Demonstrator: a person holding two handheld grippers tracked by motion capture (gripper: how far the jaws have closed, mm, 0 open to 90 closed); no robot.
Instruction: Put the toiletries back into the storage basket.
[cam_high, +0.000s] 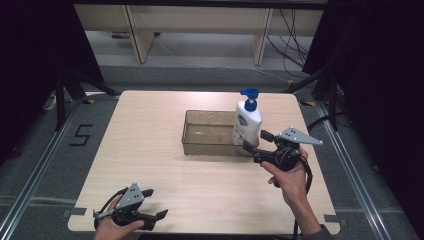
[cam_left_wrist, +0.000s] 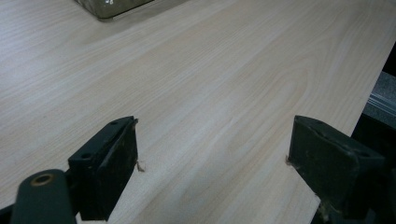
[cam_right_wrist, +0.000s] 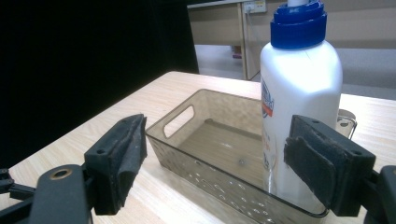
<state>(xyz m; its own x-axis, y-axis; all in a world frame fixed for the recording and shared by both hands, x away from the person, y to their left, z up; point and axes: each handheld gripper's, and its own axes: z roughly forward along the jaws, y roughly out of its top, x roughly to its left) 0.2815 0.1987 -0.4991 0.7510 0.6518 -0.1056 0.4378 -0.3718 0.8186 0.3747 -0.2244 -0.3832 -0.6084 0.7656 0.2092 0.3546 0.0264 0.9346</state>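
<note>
A white pump bottle (cam_high: 247, 122) with a blue pump head stands upright in the right end of a clear brownish plastic bin (cam_high: 207, 133) on the wooden table (cam_high: 150, 150). My right gripper (cam_high: 255, 141) is open just in front of the bin's right end, jaws spread wide, nothing between them. From the right gripper view the bottle (cam_right_wrist: 299, 107) rises inside the bin (cam_right_wrist: 210, 158) beyond the right gripper (cam_right_wrist: 212, 163). My left gripper (cam_high: 156, 204) sits open near the table's front left edge; in the left gripper view the left gripper (cam_left_wrist: 212, 161) hovers over bare wood.
The bin's corner (cam_left_wrist: 112, 7) shows at the top of the left gripper view. The table's front edge lies close to my left gripper. Dark curtains flank the table, with a tripod leg (cam_high: 60, 100) at left and cables (cam_high: 290, 45) on the floor behind.
</note>
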